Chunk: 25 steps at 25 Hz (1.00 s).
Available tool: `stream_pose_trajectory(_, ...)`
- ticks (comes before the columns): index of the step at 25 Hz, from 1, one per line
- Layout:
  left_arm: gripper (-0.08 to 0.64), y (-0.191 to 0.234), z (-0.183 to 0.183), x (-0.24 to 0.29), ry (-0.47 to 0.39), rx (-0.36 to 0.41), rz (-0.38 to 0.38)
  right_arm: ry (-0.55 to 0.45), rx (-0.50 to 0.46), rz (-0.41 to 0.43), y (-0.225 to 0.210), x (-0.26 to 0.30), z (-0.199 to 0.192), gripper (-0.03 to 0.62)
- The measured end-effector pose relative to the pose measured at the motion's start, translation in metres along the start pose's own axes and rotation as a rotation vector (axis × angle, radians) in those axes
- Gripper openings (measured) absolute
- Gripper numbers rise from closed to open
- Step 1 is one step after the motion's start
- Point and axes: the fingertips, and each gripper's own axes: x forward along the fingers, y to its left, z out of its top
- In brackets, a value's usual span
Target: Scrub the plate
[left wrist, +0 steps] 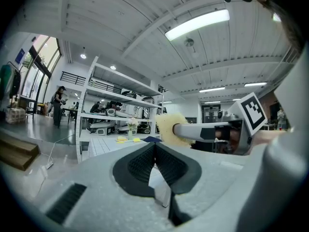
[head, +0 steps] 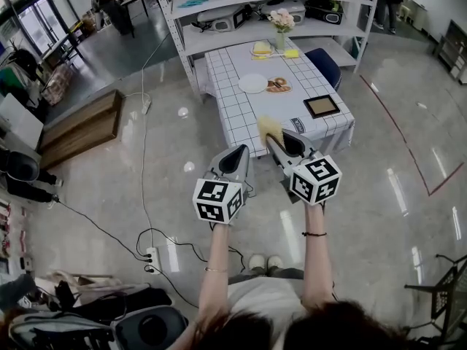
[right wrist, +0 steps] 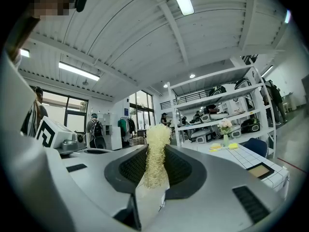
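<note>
Yellow scrubber [right wrist: 157, 153] sits clamped in the jaws of the right gripper [head: 273, 140], those of the left gripper [head: 236, 152] pressed together empty; best step closer to the white plate [head: 253, 83], far off on the table [head: 241, 119], before scrubbing.

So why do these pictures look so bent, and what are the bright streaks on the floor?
Head view: the wide lens tilts the shelf, and the streaks are light glaring off the glossy floor. Left gripper view: strong fisheye, dark corners, the ceiling lamp blown out white. Right gripper view: same curving; the yellow scrubber looks sharp.
</note>
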Motion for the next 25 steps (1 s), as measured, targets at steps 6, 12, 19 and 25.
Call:
stream_pose_trajectory(6,0.011,0.02,-0.003,-0.007,-0.002,0.004,0.005,-0.005,0.01,-0.009,0.007,0.018,-0.007,0.086)
stream_pose_trajectory(12,0.011,0.032,-0.011,-0.013,0.011,-0.003,0.004,0.002,0.026,-0.026,0.012,0.027,-0.018,0.086)
stream_pose_trajectory(19,0.011,0.042,-0.015,0.004,0.014,-0.016,0.003,0.016,0.035,-0.041,-0.005,0.035,-0.026,0.086)
stream_pose_trajectory(25,0.011,0.055,-0.009,0.041,0.013,-0.023,-0.006,0.027,0.032,-0.048,-0.04,0.058,-0.02,0.086)
